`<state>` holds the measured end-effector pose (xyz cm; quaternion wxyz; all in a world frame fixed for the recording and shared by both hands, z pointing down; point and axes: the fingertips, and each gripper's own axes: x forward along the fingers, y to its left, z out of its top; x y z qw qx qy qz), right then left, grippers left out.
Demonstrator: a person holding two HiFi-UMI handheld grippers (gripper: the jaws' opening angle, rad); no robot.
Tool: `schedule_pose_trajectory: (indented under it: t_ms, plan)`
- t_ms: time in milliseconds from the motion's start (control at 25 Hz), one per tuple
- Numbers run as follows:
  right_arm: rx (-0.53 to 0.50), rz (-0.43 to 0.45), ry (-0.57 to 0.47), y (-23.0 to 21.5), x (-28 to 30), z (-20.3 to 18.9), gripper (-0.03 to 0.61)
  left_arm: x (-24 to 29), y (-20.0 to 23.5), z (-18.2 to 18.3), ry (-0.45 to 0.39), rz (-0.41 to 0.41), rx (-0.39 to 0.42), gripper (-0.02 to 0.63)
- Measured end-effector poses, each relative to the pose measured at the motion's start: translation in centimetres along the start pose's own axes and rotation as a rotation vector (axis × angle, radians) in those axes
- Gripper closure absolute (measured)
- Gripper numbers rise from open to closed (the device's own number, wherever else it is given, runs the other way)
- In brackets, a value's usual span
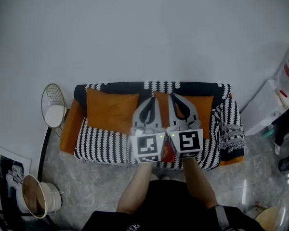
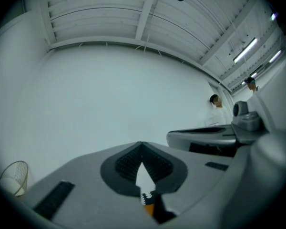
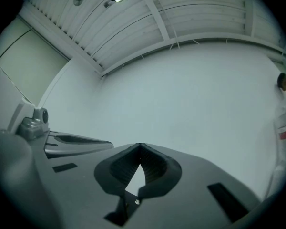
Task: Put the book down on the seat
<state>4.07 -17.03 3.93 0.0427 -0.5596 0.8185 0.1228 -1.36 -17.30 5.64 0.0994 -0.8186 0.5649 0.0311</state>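
Left tool (image 1: 151,101) and right tool (image 1: 173,97) are each closed tight with nothing between the jaws, side by side above the black-and-white patterned sofa (image 1: 101,139). A red book (image 1: 168,154) appears to lie near the seat's front edge, partly hidden. White wall (image 1: 144,32) behind, grey speckled floor (image 1: 86,182) in front.

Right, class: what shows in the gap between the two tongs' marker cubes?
A small red thing at the patterned seat's front edge, between left tongs and right tongs, seen only in the head view. Too little shows to call it the book.
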Motion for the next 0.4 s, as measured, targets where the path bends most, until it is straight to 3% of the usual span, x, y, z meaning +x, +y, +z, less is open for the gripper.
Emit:
schedule_pose_trajectory:
  t_ms: [400]
  plan:
    - [-0.036, -0.021, 0.005, -1.3, -0.2, -0.6, 0.569, 1.0, -1.3, -0.7, 0.016, -0.023, -0.005, 0.601]
